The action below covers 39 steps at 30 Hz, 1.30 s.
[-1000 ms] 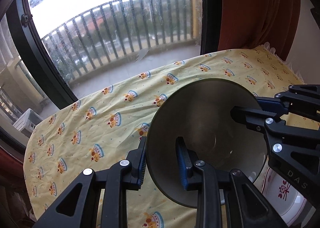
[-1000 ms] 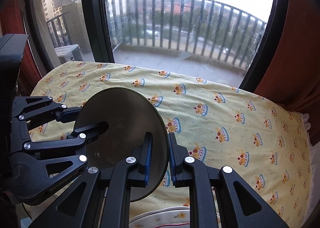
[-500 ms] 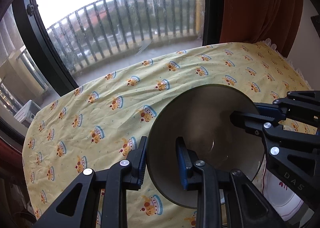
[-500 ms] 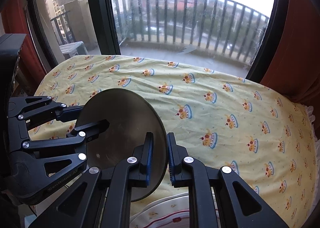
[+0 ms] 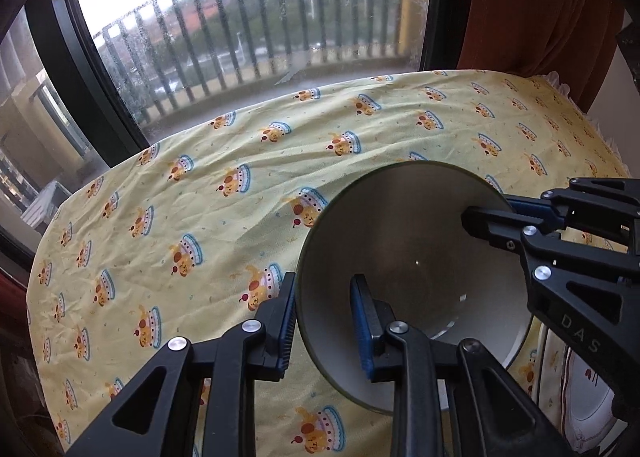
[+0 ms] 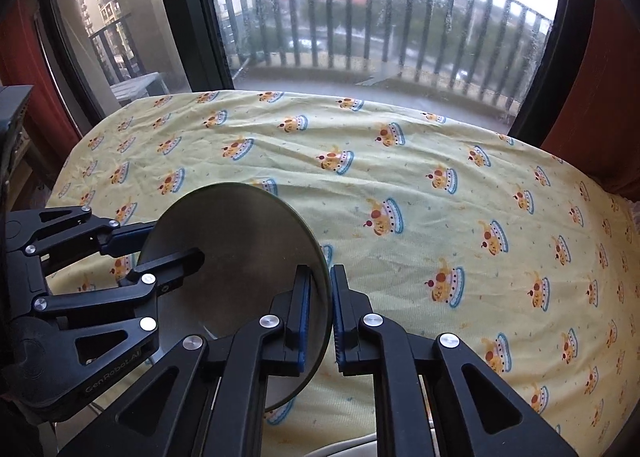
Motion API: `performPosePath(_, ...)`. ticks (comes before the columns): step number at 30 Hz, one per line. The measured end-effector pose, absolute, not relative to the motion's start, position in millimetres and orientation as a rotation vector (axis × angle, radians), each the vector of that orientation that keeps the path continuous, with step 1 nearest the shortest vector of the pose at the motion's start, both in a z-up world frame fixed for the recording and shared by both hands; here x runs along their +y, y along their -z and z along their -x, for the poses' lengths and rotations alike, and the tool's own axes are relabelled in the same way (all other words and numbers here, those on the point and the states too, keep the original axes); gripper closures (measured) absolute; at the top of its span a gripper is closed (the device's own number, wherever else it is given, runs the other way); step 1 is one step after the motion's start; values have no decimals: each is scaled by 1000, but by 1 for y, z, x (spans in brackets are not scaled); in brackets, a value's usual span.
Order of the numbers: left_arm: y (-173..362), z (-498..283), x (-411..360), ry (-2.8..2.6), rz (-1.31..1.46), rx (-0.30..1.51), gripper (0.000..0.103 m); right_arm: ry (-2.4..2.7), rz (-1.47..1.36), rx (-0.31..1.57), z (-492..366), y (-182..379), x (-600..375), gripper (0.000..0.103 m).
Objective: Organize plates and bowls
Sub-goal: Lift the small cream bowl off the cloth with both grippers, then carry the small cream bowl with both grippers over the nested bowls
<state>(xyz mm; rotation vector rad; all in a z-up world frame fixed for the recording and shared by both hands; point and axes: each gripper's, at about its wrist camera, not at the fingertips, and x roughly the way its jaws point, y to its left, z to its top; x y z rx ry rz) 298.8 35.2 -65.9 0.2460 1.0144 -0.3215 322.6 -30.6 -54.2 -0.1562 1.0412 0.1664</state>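
Both sets of jaws clamp the bowl (image 5: 416, 257) rim: left gripper (image 5: 324, 321) (marked "GenRobot.AI"), right gripper (image 6: 318, 309) ("DAS").

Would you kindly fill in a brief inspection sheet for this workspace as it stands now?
Surface: table under a yellow patterned tablecloth, wrinkled.
Job's things: grey bowl held by its rim on two sides; white decorated plate partly in view below it.
Clutter: nothing seen.
Grippers: left gripper and right gripper each clamp the bowl's rim.
Cables: nothing seen.
Surroundings: window with balcony railing beyond; red curtain at the side.
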Motion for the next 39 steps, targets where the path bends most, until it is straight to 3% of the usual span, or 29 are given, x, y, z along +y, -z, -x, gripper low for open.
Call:
performPosePath(5, 70, -296, 34, 329, -250, 1015, 75, -162, 93, 1119, -324, 71, -43, 72)
performPosePath(8, 70, -293, 33, 327, -257, 1003, 76, -164, 70, 1123, -317, 74, -47, 72)
performPosePath(11, 69, -292, 32, 336, -257, 998, 78, -159, 63, 1080, -309, 67, -48, 74)
performPosePath(12, 69, -291, 31, 345, -262, 998, 79, -160, 82, 1059, -307, 63, -47, 85)
performPosePath(13, 69, -291, 29, 338, -274, 998, 79, -160, 109, 1047, -306, 61, -43, 87)
performPosePath(39, 14, -250, 34, 318, -238, 896, 79, -134, 176, 940, -268, 2, -33, 87)
